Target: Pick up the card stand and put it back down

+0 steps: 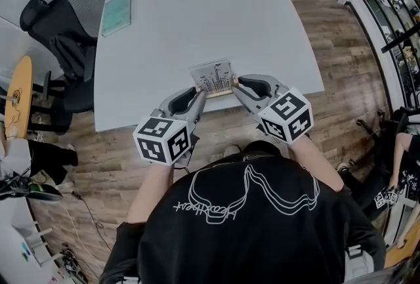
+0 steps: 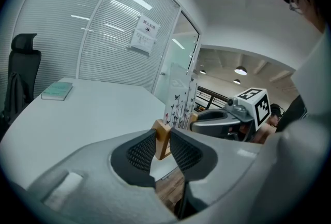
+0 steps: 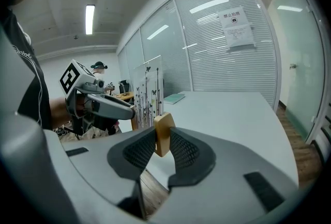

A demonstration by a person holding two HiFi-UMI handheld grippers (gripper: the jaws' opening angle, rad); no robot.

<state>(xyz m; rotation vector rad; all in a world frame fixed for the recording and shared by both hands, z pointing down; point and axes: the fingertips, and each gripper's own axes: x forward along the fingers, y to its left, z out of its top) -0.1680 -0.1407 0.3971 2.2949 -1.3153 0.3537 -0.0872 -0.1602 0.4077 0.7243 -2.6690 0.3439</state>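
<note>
- An office meeting room: a large pale grey table (image 1: 197, 14) with rounded corners fills the middle of it.
- A black high-backed swivel chair (image 1: 58, 30) stands at the table's left edge.
- The walls are glass partitions backed by white slatted blinds (image 2: 103, 47), and a printed paper notice (image 2: 144, 34) is stuck on one pane.
- A frosted glass door (image 3: 305, 62) stands in the end wall.
- Long strip lights (image 3: 90, 18) run along a plain white ceiling.
- A teal book (image 1: 117, 12) lies on the table's far left corner.
- The floor is wood-look planking (image 1: 341, 46).
- Past the glass lies an open work area with round ceiling lamps (image 2: 240, 70), where another person (image 3: 98, 66) stands near a desk.
</note>
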